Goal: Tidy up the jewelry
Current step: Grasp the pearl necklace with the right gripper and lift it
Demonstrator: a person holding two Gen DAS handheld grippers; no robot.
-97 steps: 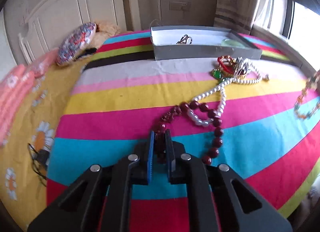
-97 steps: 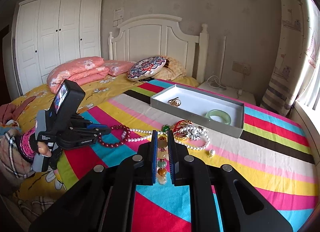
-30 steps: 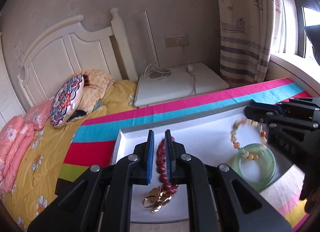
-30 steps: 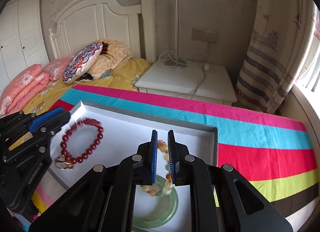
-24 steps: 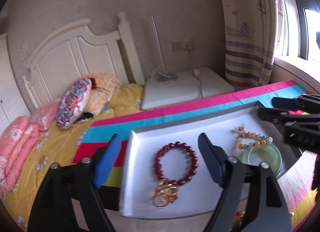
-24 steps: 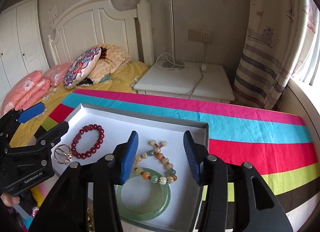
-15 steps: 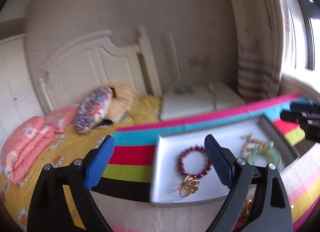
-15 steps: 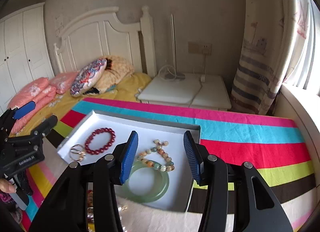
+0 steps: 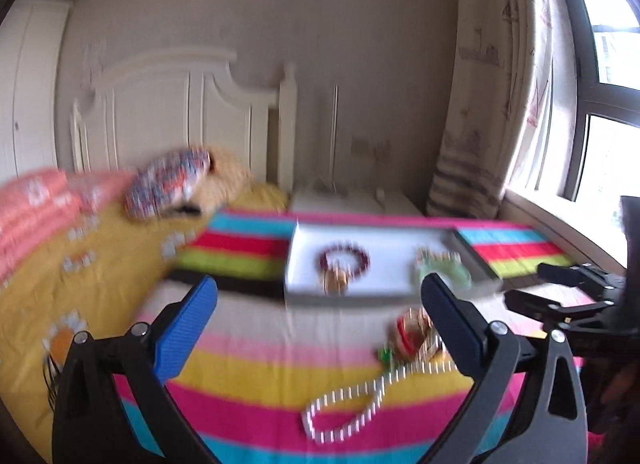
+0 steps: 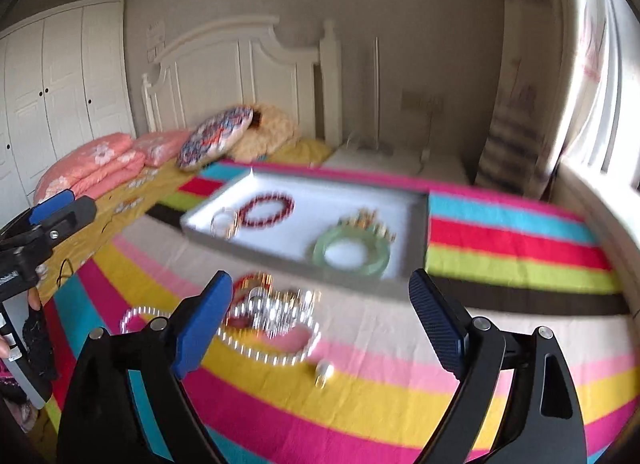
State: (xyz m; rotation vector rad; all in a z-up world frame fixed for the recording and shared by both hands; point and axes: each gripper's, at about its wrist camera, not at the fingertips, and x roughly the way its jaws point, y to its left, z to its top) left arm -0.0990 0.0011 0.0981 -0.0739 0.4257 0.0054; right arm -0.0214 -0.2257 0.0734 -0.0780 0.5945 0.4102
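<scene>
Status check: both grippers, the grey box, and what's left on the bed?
Left gripper and right gripper opening, nothing between jaws. Dark red bead bracelet and pale green bangle in shallow grey box. White pearl necklace loose on striped bedspread; nothing blocking.

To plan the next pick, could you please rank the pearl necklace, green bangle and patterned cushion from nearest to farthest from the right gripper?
Right wrist view, from the right gripper:
1. Pearl necklace, on the bedspread between the opening jaws.
2. Green bangle, inside the tray's right part.
3. Patterned cushion, by the headboard, upper left.

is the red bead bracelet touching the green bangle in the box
Apart. The right wrist view shows bare white box floor between the red bead bracelet and the green bangle.
</scene>
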